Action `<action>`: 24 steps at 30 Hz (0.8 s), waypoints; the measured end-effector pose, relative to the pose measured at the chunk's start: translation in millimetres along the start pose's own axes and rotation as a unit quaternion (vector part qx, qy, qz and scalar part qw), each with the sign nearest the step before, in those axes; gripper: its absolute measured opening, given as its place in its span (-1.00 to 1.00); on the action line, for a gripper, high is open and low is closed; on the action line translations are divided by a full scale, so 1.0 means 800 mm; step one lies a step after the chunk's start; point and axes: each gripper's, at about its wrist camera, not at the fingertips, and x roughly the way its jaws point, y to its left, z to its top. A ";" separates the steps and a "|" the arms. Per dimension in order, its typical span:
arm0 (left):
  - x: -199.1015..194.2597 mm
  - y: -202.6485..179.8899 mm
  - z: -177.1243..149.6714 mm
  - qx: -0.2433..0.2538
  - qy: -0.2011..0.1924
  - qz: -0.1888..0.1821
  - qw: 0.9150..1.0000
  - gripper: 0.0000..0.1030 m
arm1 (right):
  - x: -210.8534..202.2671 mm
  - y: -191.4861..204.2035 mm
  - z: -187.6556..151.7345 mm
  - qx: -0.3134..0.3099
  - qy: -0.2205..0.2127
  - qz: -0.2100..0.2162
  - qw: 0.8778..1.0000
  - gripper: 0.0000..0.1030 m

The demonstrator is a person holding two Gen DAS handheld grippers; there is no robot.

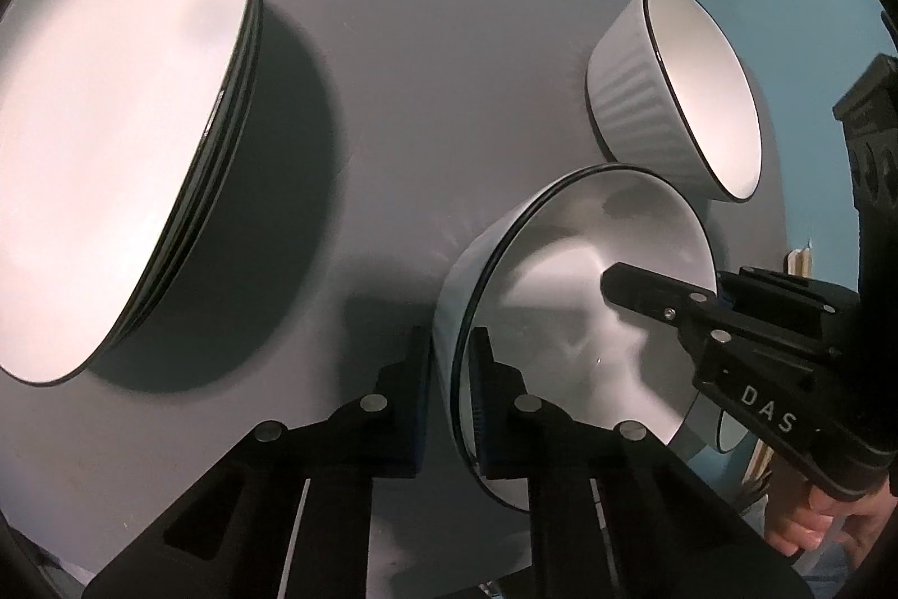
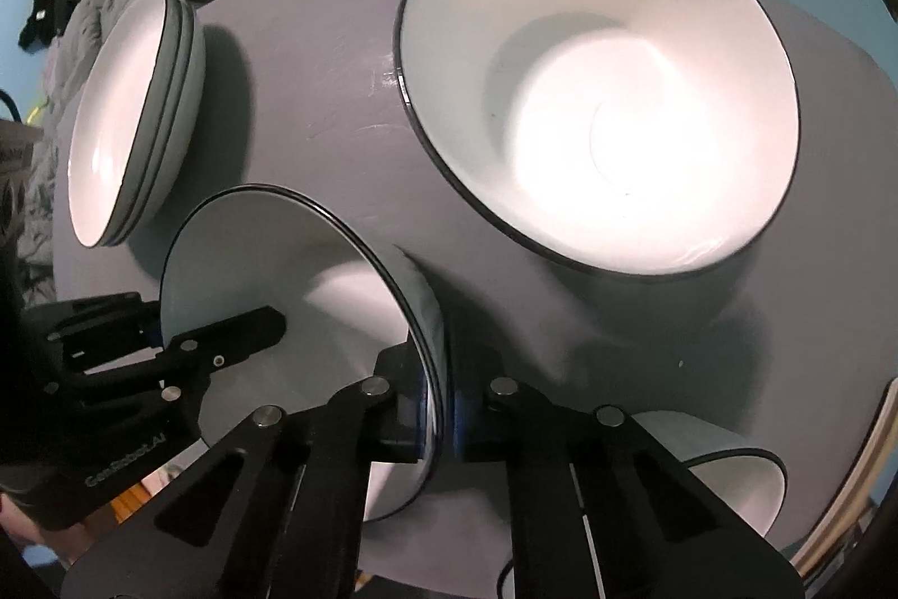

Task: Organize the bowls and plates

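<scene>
Left wrist view: grey table [image 1: 449, 37], plate stack [image 1: 112, 122] far left, ribbed bowl [image 1: 645, 105] beyond. Bowl [image 1: 589, 290] sits near the table's front edge; left gripper [image 1: 449, 402] and right gripper [image 2: 446, 408] each clamp opposite rims, jaws closed.

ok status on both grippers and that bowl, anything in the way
Left gripper and right gripper both shut on the small bowl, opposite rims. Big bowl close beside it, stacked plates off to the other side.
</scene>
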 end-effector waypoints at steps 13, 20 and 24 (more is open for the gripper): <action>-0.019 -0.009 -0.009 -0.024 -0.019 0.007 1.000 -0.79 | -0.025 0.021 -0.009 -0.003 -0.017 0.002 1.000 -0.88; -0.049 -0.023 -0.003 -0.002 -0.031 0.000 1.000 -0.79 | -0.059 0.015 -0.019 0.001 -0.029 -0.004 1.000 -0.88; -0.061 -0.038 0.004 0.016 -0.039 -0.006 0.999 -0.79 | -0.078 0.009 -0.015 0.010 -0.036 -0.008 0.999 -0.88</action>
